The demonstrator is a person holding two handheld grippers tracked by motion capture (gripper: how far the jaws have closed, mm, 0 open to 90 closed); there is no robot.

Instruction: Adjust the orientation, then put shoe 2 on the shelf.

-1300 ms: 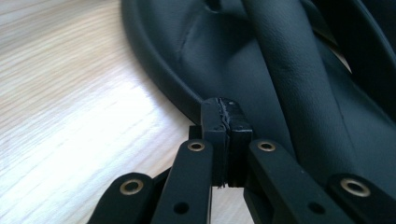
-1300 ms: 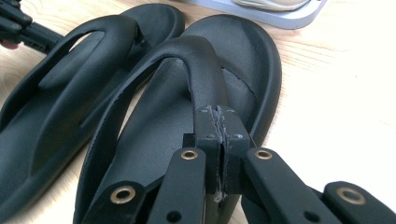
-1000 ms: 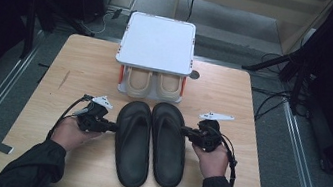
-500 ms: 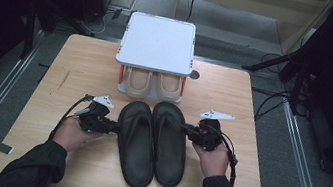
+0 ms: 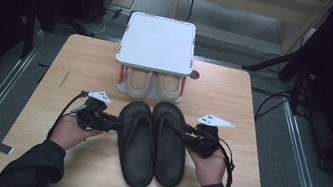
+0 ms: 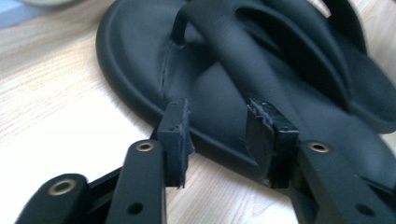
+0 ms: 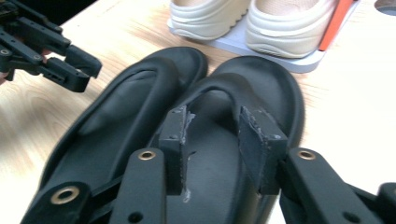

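High view shows the black sandals (image 5: 152, 144) set side by side before the shoe rack (image 5: 157, 44), the left gripper (image 5: 110, 123) and right gripper (image 5: 184, 133) just opening, nothing held, so placing looks done and only withdrawal remains.

The black sandals (image 5: 151, 144) lie side by side mid-table, touching, no gap to slip between them. Just beyond their toes stands the white shoe rack (image 5: 157, 44) with beige shoes (image 5: 153, 85) underneath, blocking the way forward. Left and right of the sandals, bare table (image 5: 88, 61) lies open past the left gripper (image 5: 110, 124) and right gripper (image 5: 184, 133) flanking them.
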